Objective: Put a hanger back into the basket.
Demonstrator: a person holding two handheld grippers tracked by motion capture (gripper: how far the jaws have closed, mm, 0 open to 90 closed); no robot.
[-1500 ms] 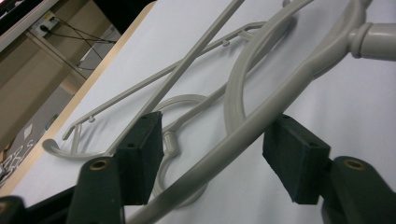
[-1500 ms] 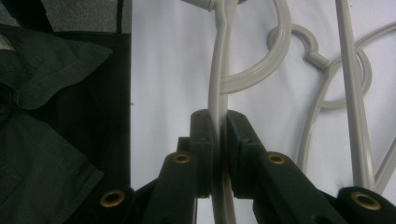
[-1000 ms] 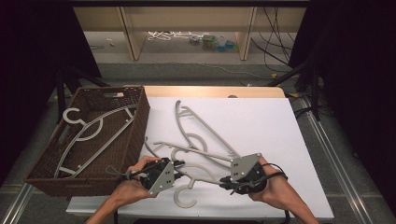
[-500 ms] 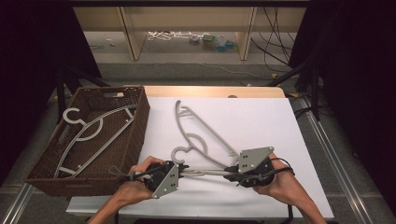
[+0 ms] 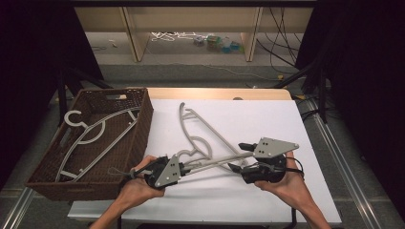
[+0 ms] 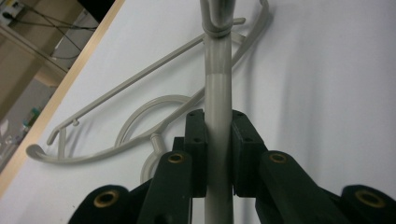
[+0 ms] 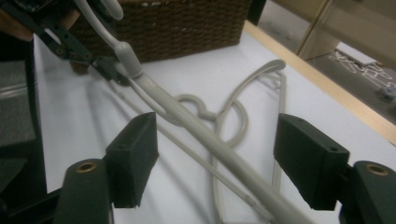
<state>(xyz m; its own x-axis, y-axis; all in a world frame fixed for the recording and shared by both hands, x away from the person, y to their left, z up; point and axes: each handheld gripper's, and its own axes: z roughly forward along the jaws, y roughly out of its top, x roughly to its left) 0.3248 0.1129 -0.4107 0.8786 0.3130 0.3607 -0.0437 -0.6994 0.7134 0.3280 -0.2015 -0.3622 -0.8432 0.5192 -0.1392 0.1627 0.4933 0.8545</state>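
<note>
High view showed the left tongs clamped on one arm of a grey hanger, held just above the white worktop beside the wicker basket. Right tongs stood wide open, jaws on either side of the hanger's other arm. A second hanger lay flat beneath.

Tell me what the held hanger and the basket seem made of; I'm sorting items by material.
The held hanger looks like moulded plastic: smooth matte grey-beige, with a visible joint collar in the left gripper view. The basket looks like woven wicker or rattan, possibly synthetic: dark brown braided walls with cut handle slots.
</note>
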